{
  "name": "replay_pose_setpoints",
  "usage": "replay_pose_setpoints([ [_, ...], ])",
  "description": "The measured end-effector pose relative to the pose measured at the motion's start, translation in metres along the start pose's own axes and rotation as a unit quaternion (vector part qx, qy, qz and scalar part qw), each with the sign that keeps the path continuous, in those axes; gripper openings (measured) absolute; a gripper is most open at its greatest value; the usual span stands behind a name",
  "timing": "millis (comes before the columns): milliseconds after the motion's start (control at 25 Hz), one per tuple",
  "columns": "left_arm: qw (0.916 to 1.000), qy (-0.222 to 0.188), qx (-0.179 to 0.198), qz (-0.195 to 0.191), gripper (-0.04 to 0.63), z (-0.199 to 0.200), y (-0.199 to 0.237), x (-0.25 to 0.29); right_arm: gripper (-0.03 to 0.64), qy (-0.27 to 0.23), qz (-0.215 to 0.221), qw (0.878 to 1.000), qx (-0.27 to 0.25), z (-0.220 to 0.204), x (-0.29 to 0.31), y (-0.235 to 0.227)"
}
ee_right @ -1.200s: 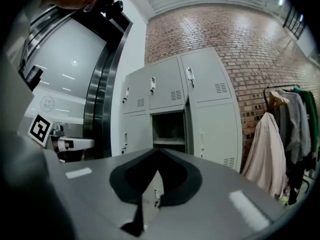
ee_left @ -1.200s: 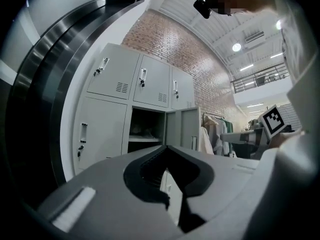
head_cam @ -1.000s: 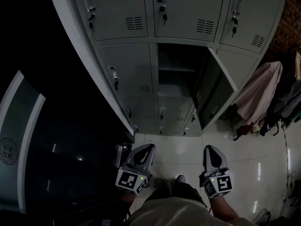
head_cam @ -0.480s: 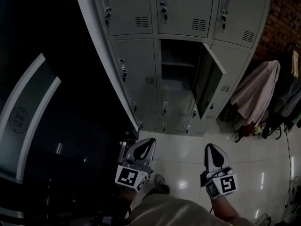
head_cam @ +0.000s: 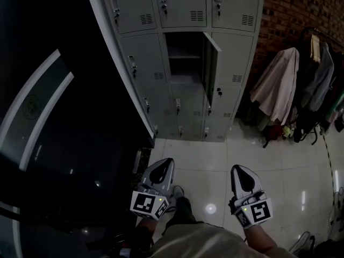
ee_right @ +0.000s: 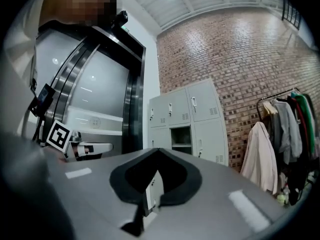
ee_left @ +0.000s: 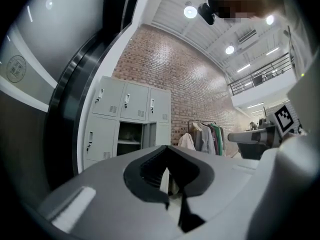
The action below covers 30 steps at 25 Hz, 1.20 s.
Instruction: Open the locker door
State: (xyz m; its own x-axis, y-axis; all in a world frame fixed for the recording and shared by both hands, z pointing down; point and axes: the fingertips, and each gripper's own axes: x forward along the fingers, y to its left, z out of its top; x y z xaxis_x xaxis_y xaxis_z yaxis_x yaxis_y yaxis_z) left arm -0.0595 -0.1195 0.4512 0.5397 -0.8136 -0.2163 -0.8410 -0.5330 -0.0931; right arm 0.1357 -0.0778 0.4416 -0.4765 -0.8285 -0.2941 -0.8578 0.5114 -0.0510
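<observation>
Fingers [head_cam: 149, 180] clenched on nothing, both left gripper [head_cam: 167, 162] & right gripper [head_cam: 237, 169], held low over floor tiles [head_cam: 204, 155], well apart from locker bank [head_cam: 145, 63]; locker door [head_cam: 211, 63], mid column, 2nd row down, stands swung out, shelf inside showing. Judge door thin sheet steel: light, stiff, smooth paint so prob slippery; best taken at free edge or latch, away from hinge on opening's right. Room: bare floor in front, dark panel wall [head_cam: 48, 117] hard by bank's left, coats on rack [head_cam: 277, 85] off right, prob clear of door's swing.
</observation>
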Motion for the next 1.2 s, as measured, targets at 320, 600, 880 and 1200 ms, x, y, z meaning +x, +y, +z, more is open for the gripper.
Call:
replay_pose_setpoints([
  [320, 0.9999, 0.001, 0.008, -0.014, 0.061, 0.021, -0.075, -0.06, 0.001, -0.019, 0.006, 1.0, 0.014, 0.032, -0.085, 0.03],
  [600, 0.9996, -0.009, 0.021, -0.015, 0.061, 0.056, -0.106, -0.102, 0.0, -0.036, 0.015, 0.999, 0.009, 0.068, -0.125, 0.061],
  [880, 0.9985, -0.032, 0.03, -0.032, 0.061, 0.096, -0.105, -0.121, 0.001, -0.013, 0.018, 1.0, -0.011, 0.078, -0.13, 0.093],
  [1200, 0.9994, -0.01, 0.018, -0.028, 0.061, 0.088, -0.081, -0.141, 0.0, -0.003, 0.008, 1.0, -0.016, 0.07, -0.117, 0.114],
])
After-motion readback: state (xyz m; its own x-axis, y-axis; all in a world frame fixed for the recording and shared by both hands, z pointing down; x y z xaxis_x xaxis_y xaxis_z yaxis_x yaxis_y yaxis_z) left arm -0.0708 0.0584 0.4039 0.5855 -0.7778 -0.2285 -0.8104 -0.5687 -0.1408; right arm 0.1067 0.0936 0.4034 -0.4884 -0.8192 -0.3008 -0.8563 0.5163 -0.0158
